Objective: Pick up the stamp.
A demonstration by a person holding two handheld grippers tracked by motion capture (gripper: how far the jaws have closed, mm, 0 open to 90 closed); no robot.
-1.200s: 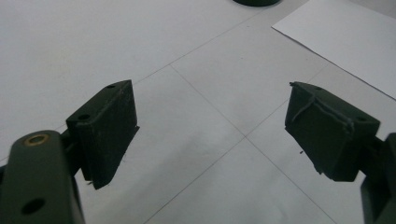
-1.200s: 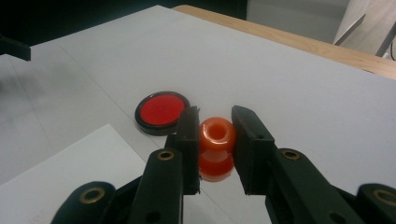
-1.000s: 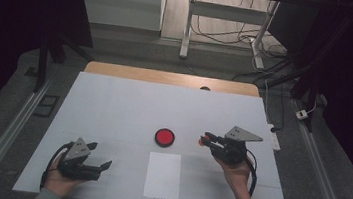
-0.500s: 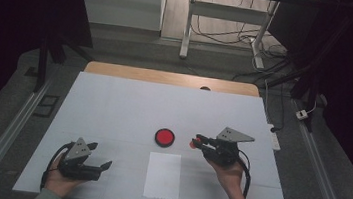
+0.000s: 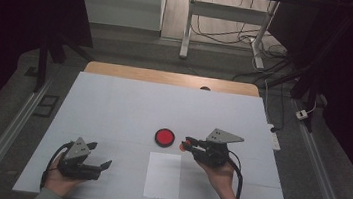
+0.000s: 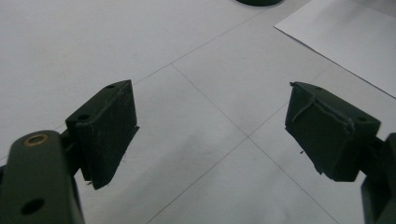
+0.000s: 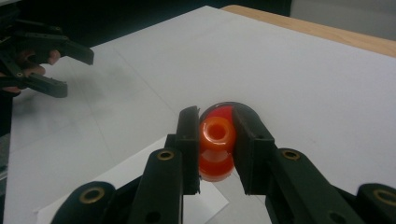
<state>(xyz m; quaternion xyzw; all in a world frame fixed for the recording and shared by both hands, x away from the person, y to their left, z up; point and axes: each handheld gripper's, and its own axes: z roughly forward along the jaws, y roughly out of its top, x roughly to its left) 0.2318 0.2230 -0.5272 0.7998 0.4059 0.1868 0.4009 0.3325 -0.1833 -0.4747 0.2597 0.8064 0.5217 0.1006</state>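
Work in hand: the right gripper carries a small orange ring toward the red dish near the middle of the worktop.
Ring: pinched between the right gripper's fingers, hole facing the camera, held just beside the dish and above the far edge of the white paper sheet.
Right fingers: closed on the ring, pressing it from both sides.
Left gripper: resting near the front left of the worktop, well apart from the dish; its fingers stand wide open with nothing between them.
Risk, slip: the ring looks soft and smooth, so I judge it could squirt out of the squeeze if the grip shifts.
Risk, miss: the dish is small and shallow; letting go early would likely drop the ring on the paper or let it roll off across the worktop.
Risk, bump: coming in too low could nudge the dish aside.
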